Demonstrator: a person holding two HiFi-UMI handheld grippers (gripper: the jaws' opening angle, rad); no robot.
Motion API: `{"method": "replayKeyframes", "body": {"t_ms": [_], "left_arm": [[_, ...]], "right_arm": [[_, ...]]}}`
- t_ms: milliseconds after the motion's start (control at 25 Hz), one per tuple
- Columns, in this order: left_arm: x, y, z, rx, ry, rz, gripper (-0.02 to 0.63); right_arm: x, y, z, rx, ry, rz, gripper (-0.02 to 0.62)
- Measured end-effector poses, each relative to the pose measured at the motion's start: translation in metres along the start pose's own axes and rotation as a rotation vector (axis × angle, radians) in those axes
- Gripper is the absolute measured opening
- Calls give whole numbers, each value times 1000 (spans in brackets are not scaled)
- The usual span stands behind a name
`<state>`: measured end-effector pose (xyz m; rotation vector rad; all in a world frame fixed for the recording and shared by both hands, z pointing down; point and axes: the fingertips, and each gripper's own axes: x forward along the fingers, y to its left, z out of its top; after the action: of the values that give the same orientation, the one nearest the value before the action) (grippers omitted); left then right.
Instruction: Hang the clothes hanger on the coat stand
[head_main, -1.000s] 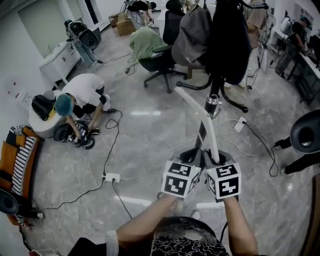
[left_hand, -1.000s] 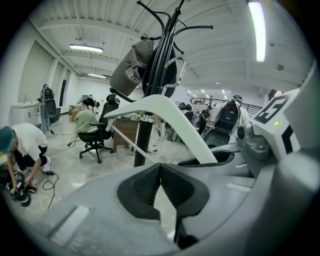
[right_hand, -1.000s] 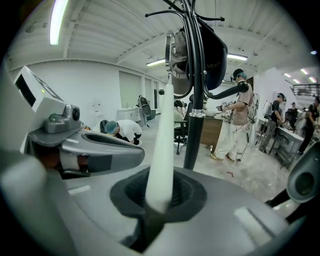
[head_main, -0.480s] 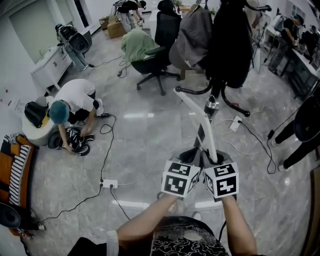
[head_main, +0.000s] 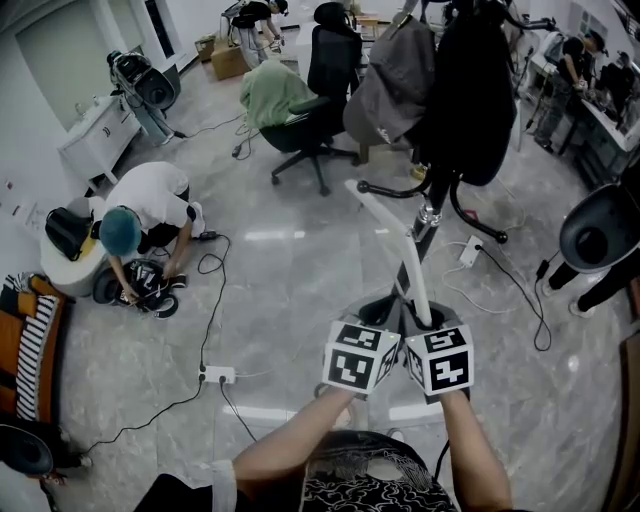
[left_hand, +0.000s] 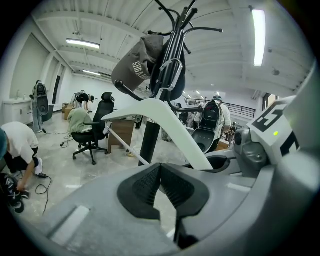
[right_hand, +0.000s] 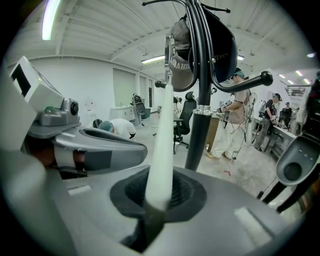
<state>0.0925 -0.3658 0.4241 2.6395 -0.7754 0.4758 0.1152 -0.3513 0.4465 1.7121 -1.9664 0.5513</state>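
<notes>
A white clothes hanger (head_main: 403, 232) rises from my right gripper (head_main: 430, 318), which is shut on one of its arms. In the right gripper view the white arm (right_hand: 162, 140) runs up out of the jaws of that gripper (right_hand: 159, 200), and its chrome hook (right_hand: 167, 50) is close to the black coat stand (right_hand: 200, 130). The stand (head_main: 426, 222) carries a grey cap (head_main: 395, 75) and a dark coat (head_main: 470, 90). My left gripper (head_main: 385, 305) is beside the right one. Its jaws (left_hand: 159, 172) are shut with nothing between them, and the hanger (left_hand: 160, 112) crosses just ahead of them.
A person crouches over gear (head_main: 140, 215) at the left. An office chair draped with a green garment (head_main: 290, 100) stands behind. A power strip (head_main: 220, 375) and cables lie on the marble floor. People stand at the far right, near a round black device (head_main: 600, 235).
Both grippers and the hanger have come closer to the coat stand, whose pole now sits nearer the hanger's tip. Neither gripper's jaws have changed.
</notes>
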Motion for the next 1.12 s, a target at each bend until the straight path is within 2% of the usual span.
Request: {"method": "replayKeyframes", "body": {"t_ms": [1120], "left_arm": [[37, 43, -9, -9, 2, -33, 5]], "right_arm": [[72, -27, -14, 61, 58, -74, 35]]}}
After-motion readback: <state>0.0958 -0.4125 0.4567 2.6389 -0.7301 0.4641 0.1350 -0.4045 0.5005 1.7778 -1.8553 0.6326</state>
